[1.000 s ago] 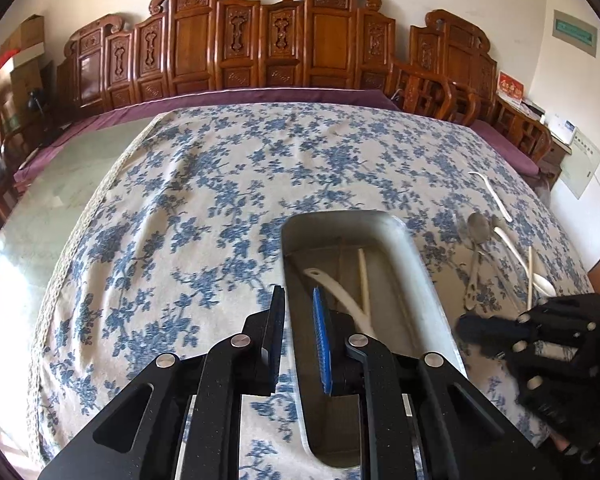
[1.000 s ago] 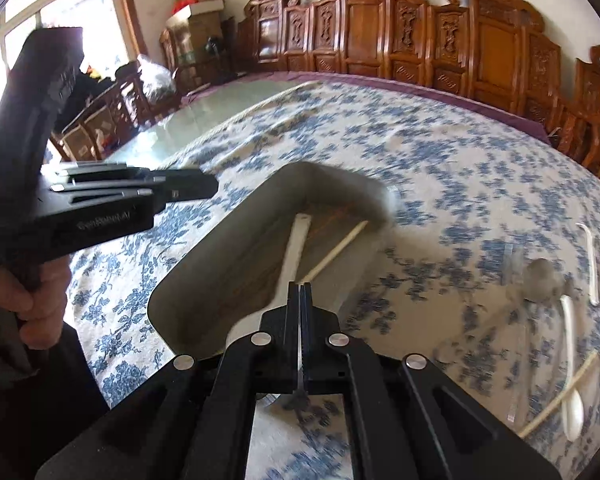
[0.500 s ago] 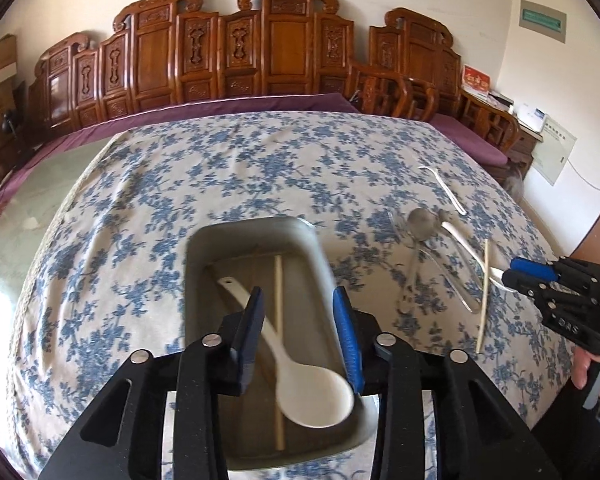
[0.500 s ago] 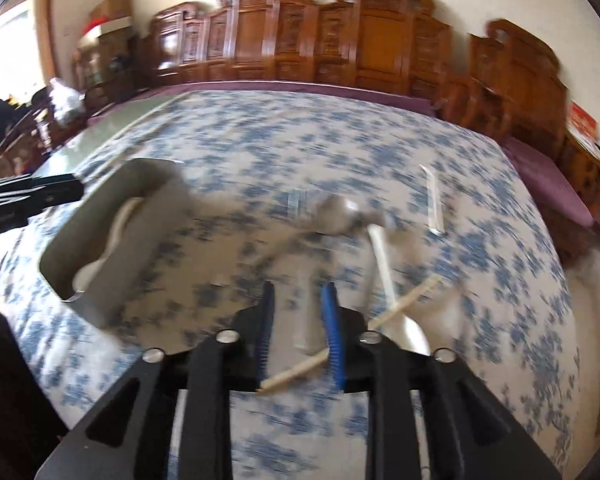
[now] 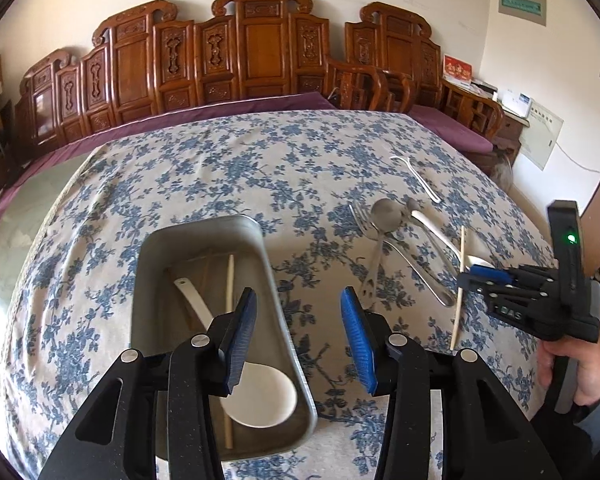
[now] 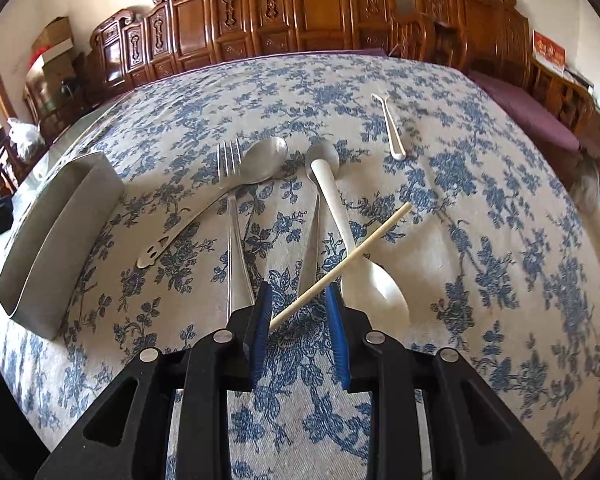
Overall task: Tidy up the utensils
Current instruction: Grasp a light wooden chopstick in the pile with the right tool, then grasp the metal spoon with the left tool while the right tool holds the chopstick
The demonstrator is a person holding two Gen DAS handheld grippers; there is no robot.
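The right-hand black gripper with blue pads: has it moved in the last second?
Yes. The right gripper left the grey metal tray and now straddles the loose chopstick; its jaws have opened.

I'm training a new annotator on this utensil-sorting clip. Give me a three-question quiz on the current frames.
1. True or false: the metal tray already holds a white spoon and one chopstick.
2. Which item lies between the open jaws of the right gripper?
A. the fork
B. the loose chopstick
C. the metal tray
3. Fill in: the loose chopstick lies across the handle of the ____ spoon on the tablecloth.

Key: 1 true; 2 B; 3 white.
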